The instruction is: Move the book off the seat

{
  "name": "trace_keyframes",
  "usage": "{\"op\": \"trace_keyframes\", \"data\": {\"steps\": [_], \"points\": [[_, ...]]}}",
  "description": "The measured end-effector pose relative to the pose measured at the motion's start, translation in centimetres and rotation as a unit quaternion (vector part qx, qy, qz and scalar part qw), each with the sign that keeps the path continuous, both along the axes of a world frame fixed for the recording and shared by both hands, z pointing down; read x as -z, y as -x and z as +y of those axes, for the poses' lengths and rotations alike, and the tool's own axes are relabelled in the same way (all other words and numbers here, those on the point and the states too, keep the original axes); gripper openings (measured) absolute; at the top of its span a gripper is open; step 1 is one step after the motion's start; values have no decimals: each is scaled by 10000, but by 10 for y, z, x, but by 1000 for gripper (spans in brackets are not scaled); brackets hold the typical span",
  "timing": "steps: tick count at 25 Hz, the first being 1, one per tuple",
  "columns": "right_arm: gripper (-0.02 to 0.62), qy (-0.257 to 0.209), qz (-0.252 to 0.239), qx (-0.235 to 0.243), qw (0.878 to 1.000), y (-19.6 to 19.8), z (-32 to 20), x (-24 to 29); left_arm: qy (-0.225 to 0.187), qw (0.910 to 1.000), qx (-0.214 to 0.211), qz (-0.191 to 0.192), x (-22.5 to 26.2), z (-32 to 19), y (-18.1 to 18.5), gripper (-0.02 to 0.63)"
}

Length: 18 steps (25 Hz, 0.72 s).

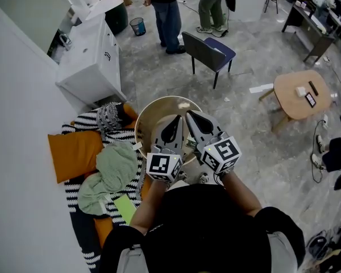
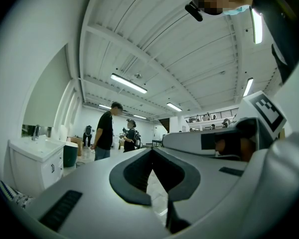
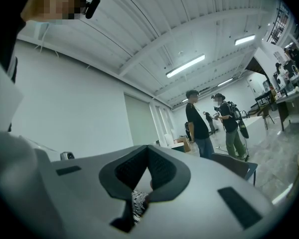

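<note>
A thin light-green book (image 1: 124,208) lies on the black-and-white striped seat (image 1: 85,121) at the lower left, beside a crumpled green cloth (image 1: 109,175) and an orange cushion (image 1: 75,154). Both grippers are held close to the person's chest, side by side over a round wooden tub-shaped stool (image 1: 149,111), right of the seat and apart from the book. My left gripper (image 1: 177,119) (image 2: 150,151) is shut with nothing between its fingers. My right gripper (image 1: 188,114) (image 3: 148,147) is shut and empty too. Both gripper views point up into the room and do not show the book.
A white cabinet with a sink (image 1: 91,56) stands behind the seat. A dark chair with a blue seat pad (image 1: 207,50) and a low round wooden table (image 1: 301,95) stand on the floor beyond. Two people (image 1: 165,10) stand at the back near a bin (image 1: 137,25).
</note>
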State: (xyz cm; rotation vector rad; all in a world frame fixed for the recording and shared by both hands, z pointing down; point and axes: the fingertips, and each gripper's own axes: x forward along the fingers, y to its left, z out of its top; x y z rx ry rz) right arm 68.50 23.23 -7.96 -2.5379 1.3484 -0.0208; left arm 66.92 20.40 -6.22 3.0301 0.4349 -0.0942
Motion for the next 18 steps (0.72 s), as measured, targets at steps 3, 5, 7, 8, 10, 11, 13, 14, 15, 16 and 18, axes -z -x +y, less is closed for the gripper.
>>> {"op": "trace_keyframes", "data": {"steps": [3, 5, 7, 8, 10, 11, 13, 14, 15, 16, 18], "points": [[15, 2, -17, 17, 10000, 0, -2, -1, 19, 10000, 45, -37, -2, -4, 3, 9], [15, 6, -24, 19, 10000, 1, 0, -1, 16, 10000, 57, -36, -2, -3, 5, 9], [15, -1, -17, 0, 10000, 1, 2, 0, -8, 10000, 58, -21, 0, -3, 6, 9], [15, -4, -12, -8, 10000, 0, 2, 1, -16, 10000, 59, -15, 0, -4, 6, 9], [15, -4, -17, -12, 10000, 0, 1, 0, -11, 10000, 67, -18, -1, -6, 6, 9], [15, -6, -36, -12, 10000, 0, 0, -1, -2, 10000, 74, -25, -2, -8, 6, 9], [15, -17, -92, -14, 10000, -1, -2, -4, 17, 10000, 87, -32, -2, -10, 5, 9], [15, -21, -114, -11, 9999, -1, -4, -6, 23, 10000, 86, -27, -2, -11, 5, 9], [15, -23, -125, -7, 9999, -1, -6, -6, 29, 10000, 79, -19, -2, -11, 5, 9], [15, -23, -124, -4, 9999, -1, -8, -6, 32, 10000, 67, -5, -1, -12, 4, 9], [15, -22, -108, -2, 9999, -1, -11, -5, 35, 10000, 34, 28, 0, -12, 3, 9]]}}
